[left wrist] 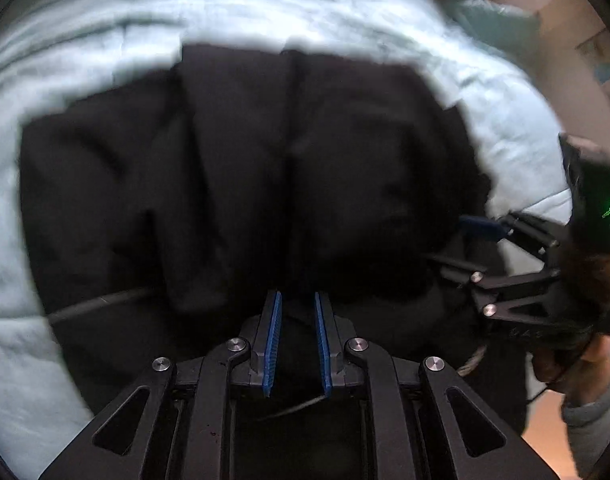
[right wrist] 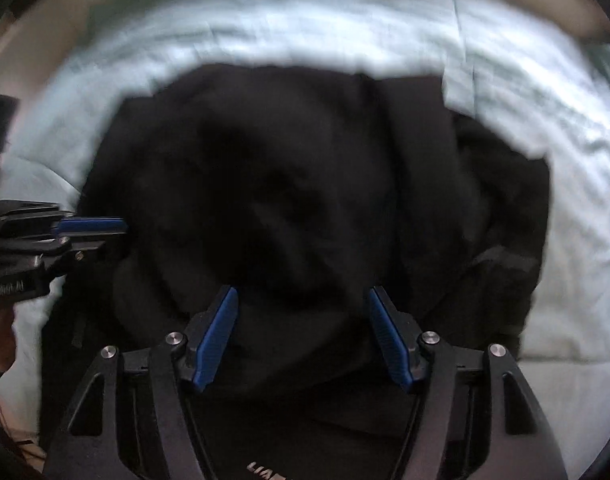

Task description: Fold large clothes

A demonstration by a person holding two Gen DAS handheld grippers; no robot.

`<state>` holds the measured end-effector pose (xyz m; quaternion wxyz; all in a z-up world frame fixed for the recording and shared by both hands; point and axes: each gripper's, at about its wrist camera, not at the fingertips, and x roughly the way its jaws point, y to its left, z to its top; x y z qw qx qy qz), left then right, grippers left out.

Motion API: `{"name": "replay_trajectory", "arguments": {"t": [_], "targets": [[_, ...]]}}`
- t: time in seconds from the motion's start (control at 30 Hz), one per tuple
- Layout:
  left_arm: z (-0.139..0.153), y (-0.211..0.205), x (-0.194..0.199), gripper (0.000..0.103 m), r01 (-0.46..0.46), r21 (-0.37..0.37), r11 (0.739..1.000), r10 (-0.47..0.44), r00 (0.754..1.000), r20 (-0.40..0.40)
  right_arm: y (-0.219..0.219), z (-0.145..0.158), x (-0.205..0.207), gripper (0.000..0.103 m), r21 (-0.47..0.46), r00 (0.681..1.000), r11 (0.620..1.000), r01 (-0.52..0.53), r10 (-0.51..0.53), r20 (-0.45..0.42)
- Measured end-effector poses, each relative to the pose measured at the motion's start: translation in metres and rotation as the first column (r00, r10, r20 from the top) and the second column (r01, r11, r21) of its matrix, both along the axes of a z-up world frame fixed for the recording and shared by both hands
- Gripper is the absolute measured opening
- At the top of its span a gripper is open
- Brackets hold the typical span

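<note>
Two grippers point down at a black garment (left wrist: pixel 241 184) spread on my pale blue bedding (left wrist: pixel 65 60). From the left wrist, my left gripper (left wrist: pixel 297 300) is clenched on a fold at the garment's near edge; the right gripper (left wrist: pixel 469 240) sits off to the right. From the right wrist, my right gripper (right wrist: pixel 303 300) is released, pads (right wrist: pixel 217 336) apart over the cloth, gripping nothing.

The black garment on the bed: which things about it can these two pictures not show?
- Kind of black garment: both views blurred, folds dark.
- Whether left gripper pinches cloth: left view, black on black.
- Near hem: right view, right gripper covers it.
- Light blue bedding: edges cut off.
</note>
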<state>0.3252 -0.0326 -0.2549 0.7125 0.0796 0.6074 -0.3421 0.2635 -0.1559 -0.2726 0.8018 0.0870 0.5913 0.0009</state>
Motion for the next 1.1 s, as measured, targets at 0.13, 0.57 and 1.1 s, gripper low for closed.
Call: {"name": "replay_trajectory", "arguments": {"t": [0.13, 0.57, 1.1], "targets": [[0.014, 0.007, -0.003, 0.017, -0.025, -0.025, 0.999, 0.025, 1.0, -0.013, -0.007, 0.01, -0.007, 0.069, 0.034, 0.999, 0.999, 0.03, -0.031, 0.008], [0.109, 0.152, -0.119, 0.017, -0.19, 0.008, 0.982, 0.188, 0.977, 0.101, -0.002, 0.098, -0.178, 0.069, 0.032, 0.983, 0.986, 0.166, -0.168, 0.078], [0.074, 0.302, -0.228, 0.017, -0.433, -0.024, 0.901, 0.428, 0.897, -0.112, -0.029, 0.077, -0.351, 0.069, 0.074, 0.924, 0.921, 0.383, -0.38, -0.045]]}}
